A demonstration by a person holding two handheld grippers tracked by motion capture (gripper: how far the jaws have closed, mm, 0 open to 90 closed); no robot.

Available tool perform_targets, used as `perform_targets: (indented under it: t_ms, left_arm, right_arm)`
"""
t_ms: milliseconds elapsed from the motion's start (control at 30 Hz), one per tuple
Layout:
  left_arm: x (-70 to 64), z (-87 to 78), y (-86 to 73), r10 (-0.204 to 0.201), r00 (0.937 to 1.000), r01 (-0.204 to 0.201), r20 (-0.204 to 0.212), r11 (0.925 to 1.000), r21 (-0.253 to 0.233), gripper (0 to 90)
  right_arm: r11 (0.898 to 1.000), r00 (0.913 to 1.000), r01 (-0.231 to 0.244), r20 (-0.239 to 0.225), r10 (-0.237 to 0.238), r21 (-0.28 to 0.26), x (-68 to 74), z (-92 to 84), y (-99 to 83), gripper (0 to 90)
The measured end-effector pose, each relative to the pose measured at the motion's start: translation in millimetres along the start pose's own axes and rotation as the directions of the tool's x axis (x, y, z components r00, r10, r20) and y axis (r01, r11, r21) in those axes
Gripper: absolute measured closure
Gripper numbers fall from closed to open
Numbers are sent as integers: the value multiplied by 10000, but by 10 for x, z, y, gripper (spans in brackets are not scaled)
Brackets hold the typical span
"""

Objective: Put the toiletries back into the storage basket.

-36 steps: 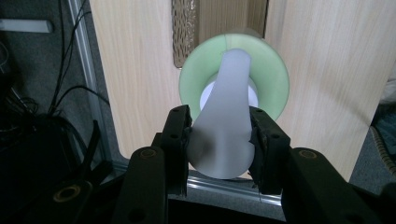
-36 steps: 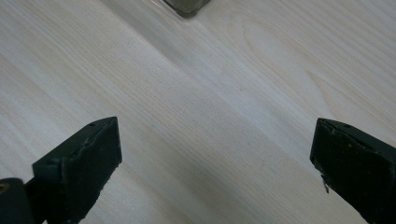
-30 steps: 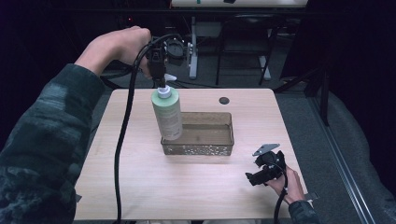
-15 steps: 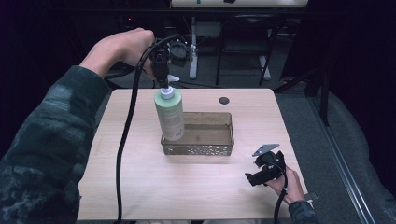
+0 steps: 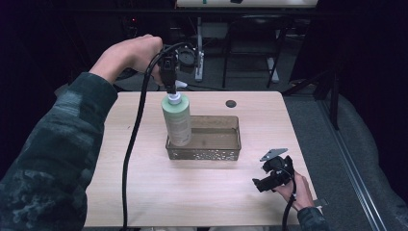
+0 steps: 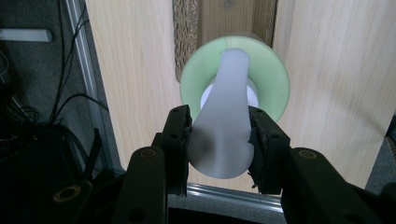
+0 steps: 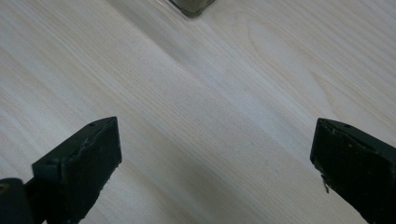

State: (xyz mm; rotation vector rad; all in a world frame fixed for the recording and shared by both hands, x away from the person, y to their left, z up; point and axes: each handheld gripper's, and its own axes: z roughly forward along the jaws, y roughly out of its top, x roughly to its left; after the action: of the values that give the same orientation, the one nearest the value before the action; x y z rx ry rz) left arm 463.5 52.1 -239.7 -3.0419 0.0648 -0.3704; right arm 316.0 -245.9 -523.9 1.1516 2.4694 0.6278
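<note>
A green bottle [image 5: 176, 120] is held by its white pump top [image 6: 224, 116] in the left gripper [image 5: 169, 86], which is pointed down from above. In the left gripper view the two black jaws are seen pressed tight on both sides of the pump top, so the bottle is gripped. The bottle is kept upright, and its bottom is seen at the left end of the brown basket [image 5: 226, 151], which is set near the middle of the wooden table [image 5: 202, 197]; whether the bottle is resting on the basket floor or just above it cannot be told. The right gripper [image 5: 262, 183] is held low near the front right corner of the table, well apart from the basket. In the right gripper view [image 7: 215, 172] its jaws are seen spread wide, with nothing but bare table between them, and a corner of the basket is seen at the top edge. A small dark round hole [image 5: 231, 103] is seen in the table behind the basket
</note>
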Motion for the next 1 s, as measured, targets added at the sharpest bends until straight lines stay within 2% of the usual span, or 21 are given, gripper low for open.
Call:
perform_targets:
  t_ms: [633, 1000]
  left_arm:
    - [0, 236, 48, 80, 9997, -83, 231, 9999, 108, 633]
    - [-22, 358, 62, 114, 9992, -114, 384, 9999, 7, 633]
  right_arm:
    - [9999, 9999, 94, 47, -94, -34, -1, -4, 2, 17]
    - [9999, 9999, 105, 23, -105, -45, 5, -6, 6, 17]
